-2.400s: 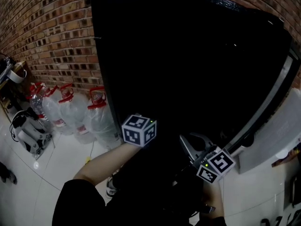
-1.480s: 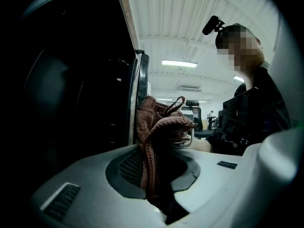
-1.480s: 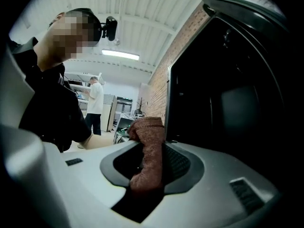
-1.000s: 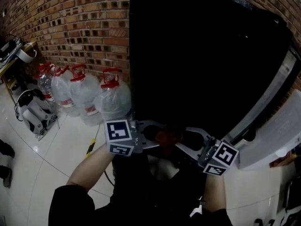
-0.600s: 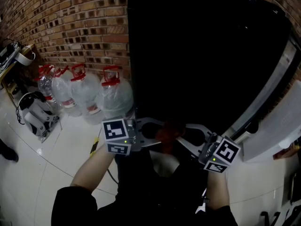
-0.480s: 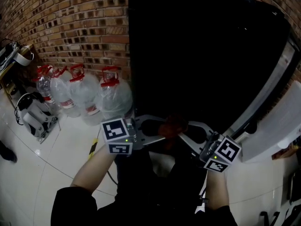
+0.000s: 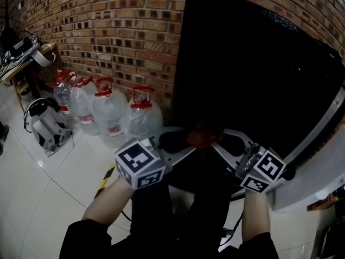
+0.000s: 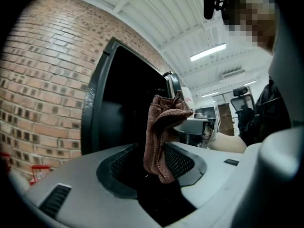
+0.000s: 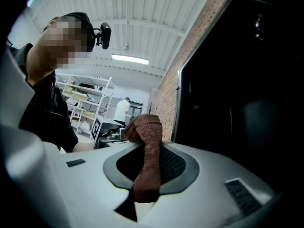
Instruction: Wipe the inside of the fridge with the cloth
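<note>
Right claw (image 9: 148, 171): jaws just closed, clenched on one end of the reddish-brown cloth (image 7: 204, 135)
Left claw (image 8: 153, 165): jaws just opening, released; the cloth hangs loose between them
Cloth place: bunched between both claw tips, before the dark fridge (image 7: 259, 74)
Floor, left of fridge: water bottles (image 7: 110, 115) against brick wall (image 7: 108, 31)
</note>
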`<state>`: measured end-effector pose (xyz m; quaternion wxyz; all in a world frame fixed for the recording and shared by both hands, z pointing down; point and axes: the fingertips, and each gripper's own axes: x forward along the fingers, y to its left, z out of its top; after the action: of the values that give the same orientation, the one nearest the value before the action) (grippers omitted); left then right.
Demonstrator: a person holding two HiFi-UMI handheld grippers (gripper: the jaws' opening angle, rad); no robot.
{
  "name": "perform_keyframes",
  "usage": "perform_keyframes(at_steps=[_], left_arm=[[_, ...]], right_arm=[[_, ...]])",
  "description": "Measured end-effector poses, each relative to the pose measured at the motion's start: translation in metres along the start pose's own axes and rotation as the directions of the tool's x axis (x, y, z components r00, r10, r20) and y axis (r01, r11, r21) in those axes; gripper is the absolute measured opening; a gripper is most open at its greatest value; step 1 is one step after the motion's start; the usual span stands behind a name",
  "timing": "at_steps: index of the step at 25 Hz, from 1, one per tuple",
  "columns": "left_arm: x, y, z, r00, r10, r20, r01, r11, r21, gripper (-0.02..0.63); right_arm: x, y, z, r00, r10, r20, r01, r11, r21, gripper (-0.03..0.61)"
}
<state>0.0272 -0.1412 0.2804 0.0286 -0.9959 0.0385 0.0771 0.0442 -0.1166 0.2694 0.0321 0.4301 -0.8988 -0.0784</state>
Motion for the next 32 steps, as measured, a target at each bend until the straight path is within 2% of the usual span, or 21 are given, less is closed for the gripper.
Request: perform_keyframes(at_steps=[4, 8, 9, 10, 12, 15, 17, 21, 25, 32], left_arm=[[-0.015, 0.043, 0.012, 0.983, 0.184, 0.016, -0.184, 0.983, 0.008, 0.179], [-0.028, 0.069, 0.023, 0.951, 0.301, 0.071, -0.301, 0.954, -0.010, 0.204], [-0.031, 0.074, 0.027, 0.944, 0.318, 0.085, -0.317, 0.948, -0.021, 0.250], [-0.033, 0.077, 0.030, 0.939, 0.328, 0.102, -0.326, 0.945, -0.039, 0.275], [-0.037, 0.081, 0.034, 0.932, 0.342, 0.118, -0.338, 0.939, -0.059, 0.275], [-0.029, 0.094, 0.028, 0.922, 0.381, 0.066, -0.382, 0.924, -0.004, 0.280], [-0.019, 0.105, 0.024, 0.918, 0.395, 0.041, -0.396, 0.918, 0.003, 0.305], [0.004, 0.110, 0.017, 0.925, 0.381, 0.001, -0.381, 0.924, 0.020, 0.348], [0.016, 0.117, 0.020, 0.915, 0.403, 0.009, -0.403, 0.914, 0.047, 0.348], [0.023, 0.124, 0.016, 0.892, 0.452, 0.008, -0.453, 0.891, 0.031, 0.348]], right_arm=[[0.027, -0.018, 0.025, 0.999, 0.033, 0.016, -0.032, 0.999, -0.034, 0.083], [0.047, -0.028, 0.038, 0.996, 0.082, 0.032, -0.079, 0.994, -0.075, 0.083], [0.050, -0.032, 0.040, 0.996, 0.084, 0.039, -0.080, 0.994, -0.077, 0.083], [0.051, -0.038, 0.042, 0.996, 0.075, 0.045, -0.071, 0.995, -0.075, 0.083], [0.050, -0.053, 0.045, 0.997, 0.047, 0.060, -0.043, 0.997, -0.064, 0.083], [0.045, -0.074, 0.060, 0.994, 0.035, 0.107, -0.030, 0.998, -0.048, 0.083], [0.046, -0.087, 0.077, 0.991, 0.034, 0.128, -0.026, 0.997, -0.066, 0.083], [0.055, -0.107, 0.114, 0.988, 0.012, 0.153, 0.011, 0.990, -0.144, 0.083], [0.062, -0.120, 0.148, 0.976, 0.008, 0.218, 0.027, 0.988, -0.155, 0.083], [0.078, -0.130, 0.169, 0.962, 0.021, 0.272, 0.019, 0.990, -0.143, 0.083]])
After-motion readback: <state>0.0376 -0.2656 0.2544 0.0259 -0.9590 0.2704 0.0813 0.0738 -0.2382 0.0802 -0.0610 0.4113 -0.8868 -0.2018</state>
